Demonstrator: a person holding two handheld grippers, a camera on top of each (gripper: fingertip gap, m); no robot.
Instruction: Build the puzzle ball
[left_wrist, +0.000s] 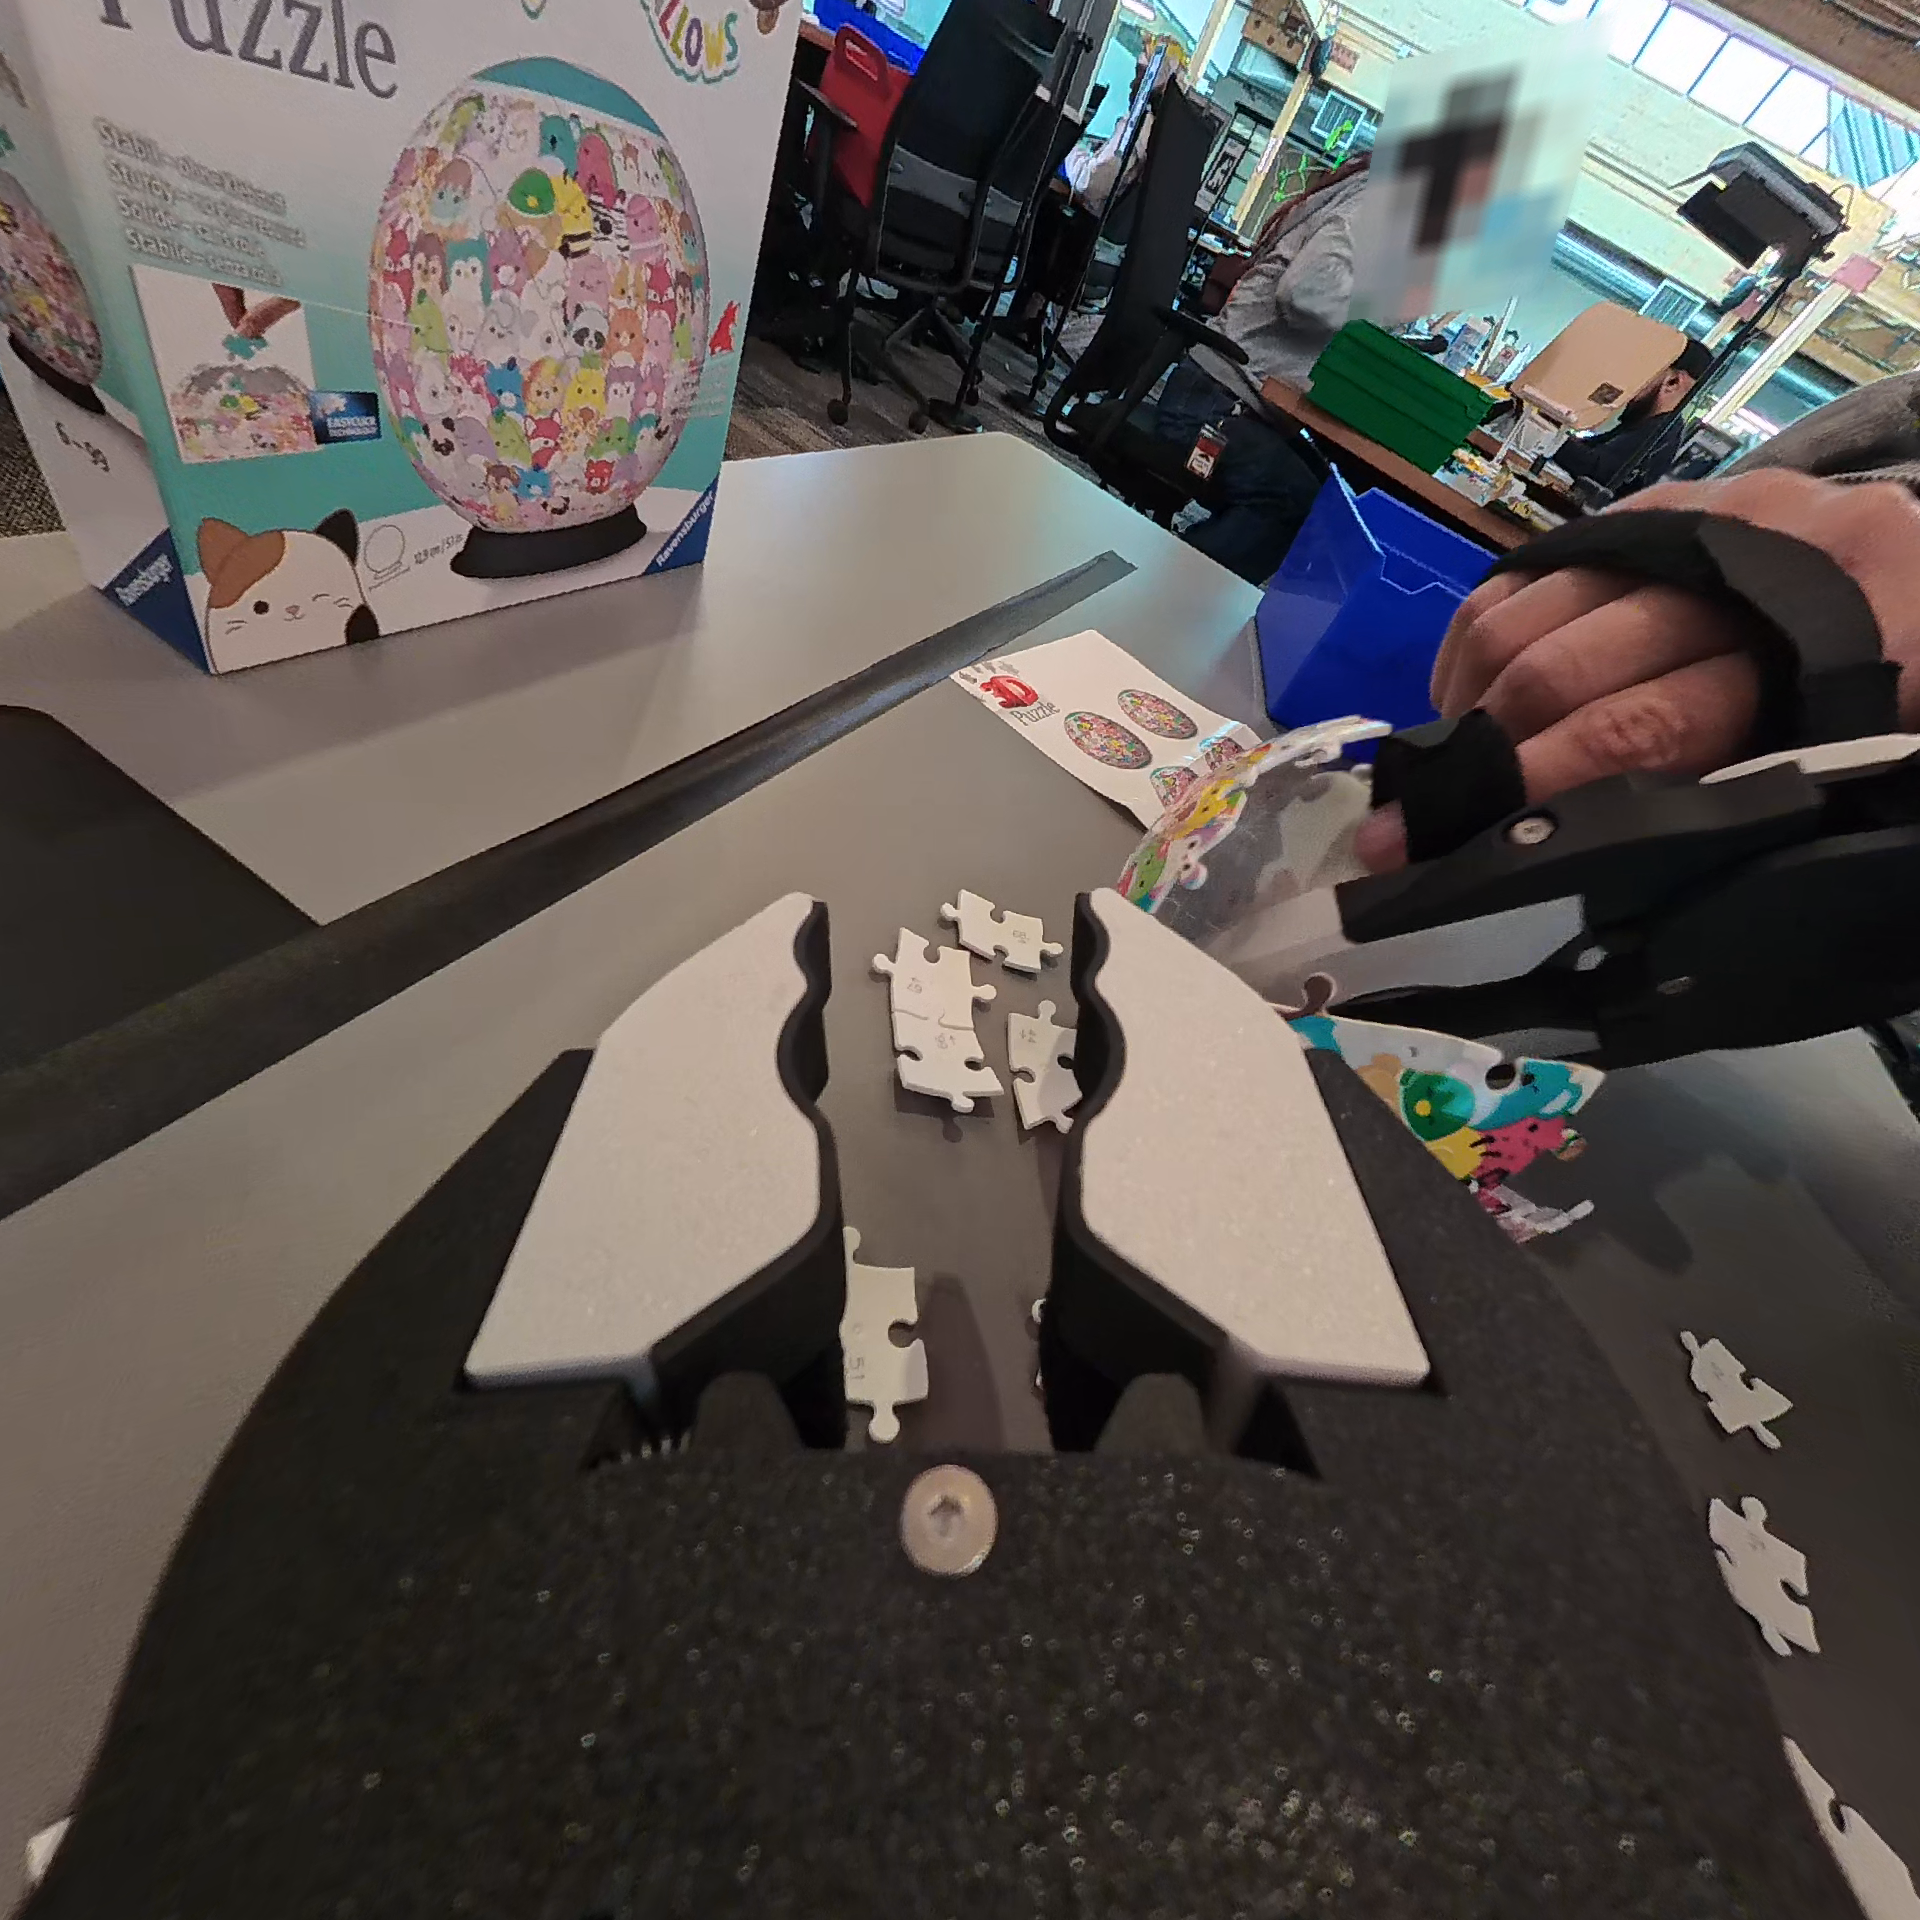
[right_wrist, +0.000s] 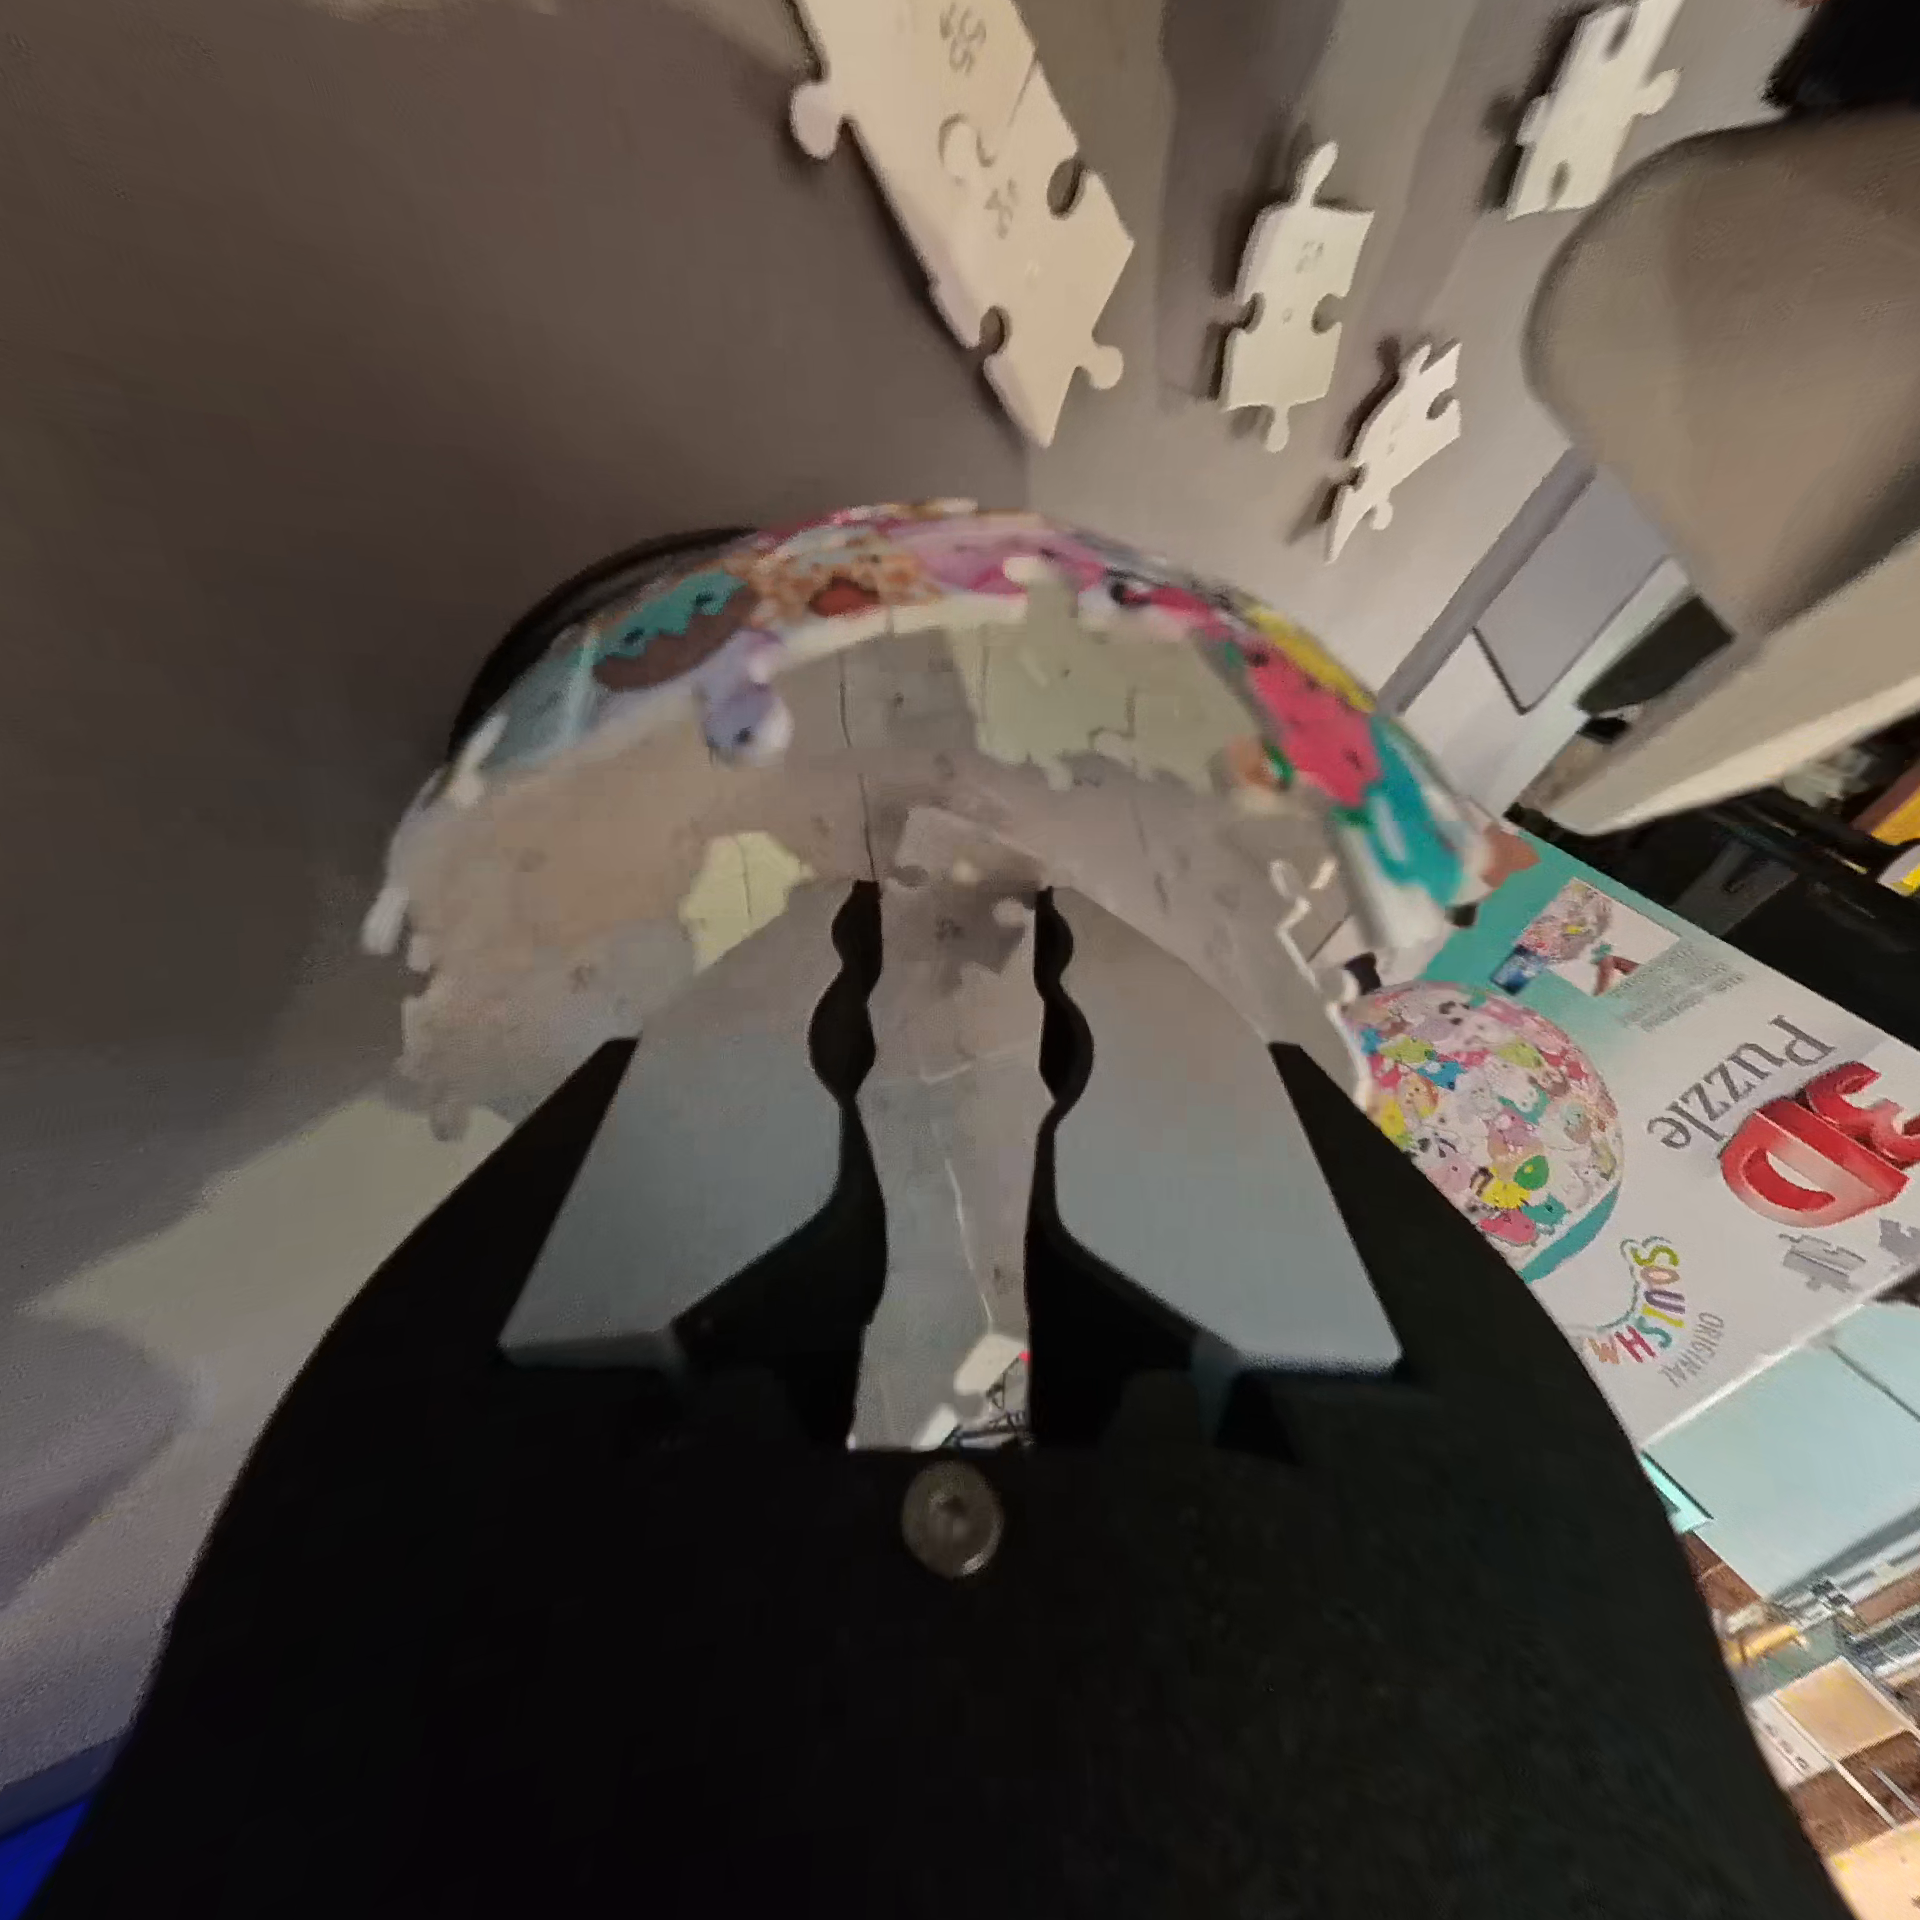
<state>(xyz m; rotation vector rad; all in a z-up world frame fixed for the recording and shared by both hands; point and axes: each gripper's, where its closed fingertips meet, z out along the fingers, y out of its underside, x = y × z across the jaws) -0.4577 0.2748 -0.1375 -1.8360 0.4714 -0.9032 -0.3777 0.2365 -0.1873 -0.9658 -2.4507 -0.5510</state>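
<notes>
My left gripper is open and empty, low over the dark mat, with loose white face-down puzzle pieces between and just ahead of its fingers. My right gripper is shut on the edge of a curved, partly built puzzle ball shell, colourful outside and grey inside. In the left wrist view the shell is held tilted above the table at the right by the right gripper, in a person's hand. A second colourful built section lies on the mat under it.
The puzzle box stands at the back left and a leaflet lies at the table's far edge. A blue bin sits beyond it. More white pieces lie at the right. People sit at desks behind.
</notes>
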